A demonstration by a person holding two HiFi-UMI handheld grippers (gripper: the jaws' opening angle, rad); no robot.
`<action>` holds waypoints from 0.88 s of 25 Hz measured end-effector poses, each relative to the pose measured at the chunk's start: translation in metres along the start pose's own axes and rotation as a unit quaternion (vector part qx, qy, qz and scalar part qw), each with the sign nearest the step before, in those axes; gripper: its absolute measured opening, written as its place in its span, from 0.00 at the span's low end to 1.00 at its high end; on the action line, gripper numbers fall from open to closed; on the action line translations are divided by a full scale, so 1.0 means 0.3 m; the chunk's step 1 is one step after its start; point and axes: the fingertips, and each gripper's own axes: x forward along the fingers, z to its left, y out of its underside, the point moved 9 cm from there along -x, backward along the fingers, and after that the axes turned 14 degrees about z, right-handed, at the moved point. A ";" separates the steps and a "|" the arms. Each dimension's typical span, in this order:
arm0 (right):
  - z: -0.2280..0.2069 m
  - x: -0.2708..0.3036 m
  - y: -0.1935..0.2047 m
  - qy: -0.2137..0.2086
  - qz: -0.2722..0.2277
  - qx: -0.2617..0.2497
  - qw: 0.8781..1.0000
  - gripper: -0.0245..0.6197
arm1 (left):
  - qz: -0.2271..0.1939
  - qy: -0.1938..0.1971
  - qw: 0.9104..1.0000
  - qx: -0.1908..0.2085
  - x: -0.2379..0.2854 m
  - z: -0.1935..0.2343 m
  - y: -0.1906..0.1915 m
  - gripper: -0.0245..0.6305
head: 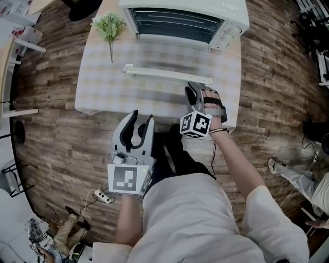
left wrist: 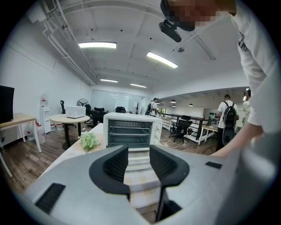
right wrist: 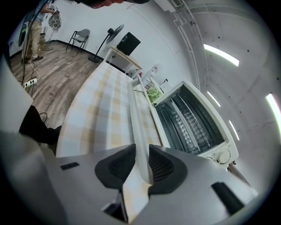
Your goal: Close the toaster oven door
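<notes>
Table (head: pixel 97 87) on wood floor (head: pixel 46 133), covered in pale checked cloth (head: pixel 103 72). At far right, white oven (head: pixel 226 13), cavity facing near, door (head: pixel 169 74) dropped open over the cloth toward the near edge. At far left, green sprig (head: pixel 109 24), stem pointing near.

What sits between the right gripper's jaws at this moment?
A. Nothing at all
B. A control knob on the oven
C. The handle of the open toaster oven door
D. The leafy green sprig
C: in the right gripper view, the white door handle of the open toaster oven runs straight between the jaws of the right gripper, filling the gap at their tips.
</notes>
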 end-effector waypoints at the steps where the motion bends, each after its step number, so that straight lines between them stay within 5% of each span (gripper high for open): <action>1: -0.002 -0.002 -0.001 0.001 -0.001 0.000 1.000 0.17 | 0.001 0.000 1.000 0.001 -0.001 -0.001 -0.001 0.24; 22: -0.108 -0.063 -0.037 0.014 0.000 -0.002 1.000 0.14 | -0.021 -0.011 1.000 0.019 -0.060 -0.041 -0.070 0.24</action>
